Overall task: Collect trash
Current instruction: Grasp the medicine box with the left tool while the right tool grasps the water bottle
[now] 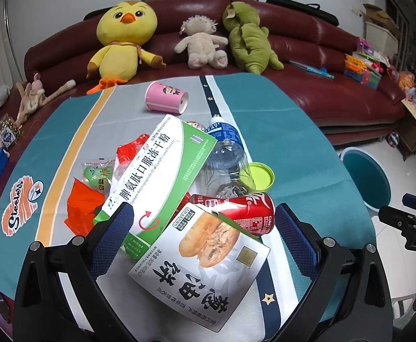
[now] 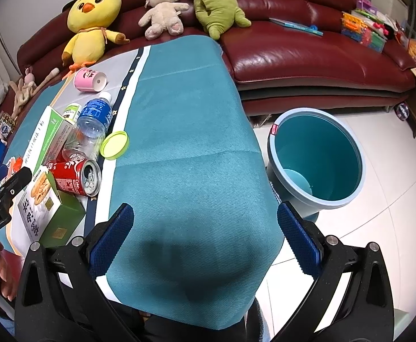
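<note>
With both the left gripper (image 1: 203, 228) and right gripper (image 2: 205, 228) spread wide and empty, closing on the heaped food box (image 1: 199, 265) on the tabletop (image 2: 185, 142) could nudge the seemingly touching cola can (image 1: 245, 211) off toward the floor, missing the bin (image 2: 316, 154).

Ahead of the left claw are lying two cartons (image 1: 162, 168), one red can (image 1: 245, 211), one plastic bottle (image 1: 225, 156), one green lid (image 1: 258, 176), one pink cup (image 1: 166, 101); three plush toys (image 1: 122, 34) are sitting beyond.
</note>
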